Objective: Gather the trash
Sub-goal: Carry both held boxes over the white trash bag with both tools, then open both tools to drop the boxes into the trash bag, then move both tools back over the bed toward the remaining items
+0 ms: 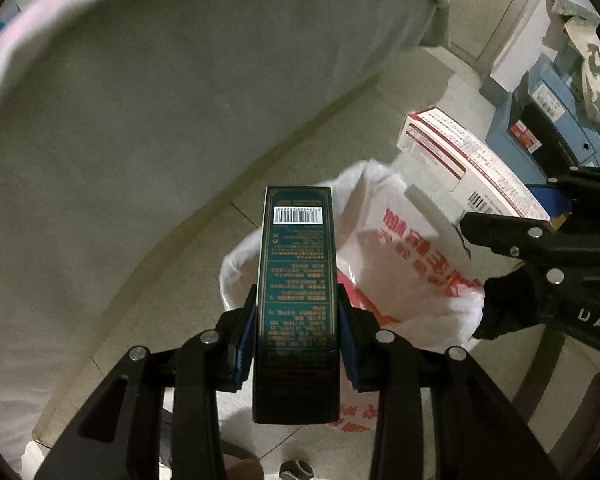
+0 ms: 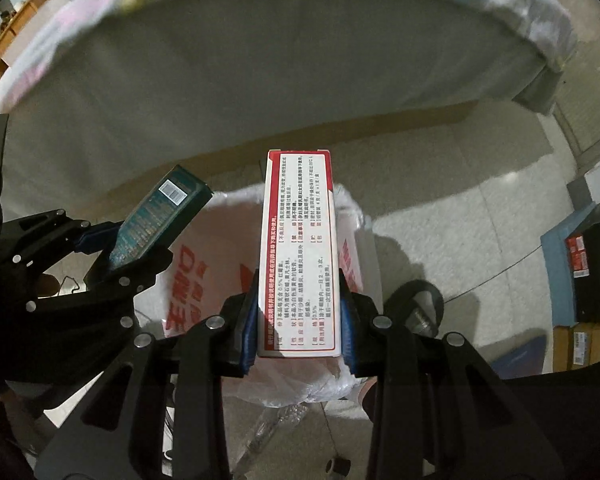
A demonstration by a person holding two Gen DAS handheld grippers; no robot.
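Below both grippers, a white plastic bag (image 2: 204, 280) with red print, mouth open upward, standing on a pale tiled floor (image 2: 440, 208). Behind the bag, the long grey side of a bed (image 2: 260, 80), near; free floor to the right of the bag, up to stacked boxes (image 2: 580, 264) at the right edge.

Left gripper (image 1: 296, 344) clenched on a dark green carton (image 1: 296, 280), blue pads pressing both long sides, barcode end pointing away, over the left rim of the bag. Right gripper (image 2: 300, 320) clamped on a white and red carton (image 2: 300, 248), also held by the long sides, directly above the bag mouth. Two cartons side by side, apart, not touching.

Bag bottom hidden behind cartons and fingers. Small print on both cartons not readable. Something transparent under the bag in the right wrist view, unclear.
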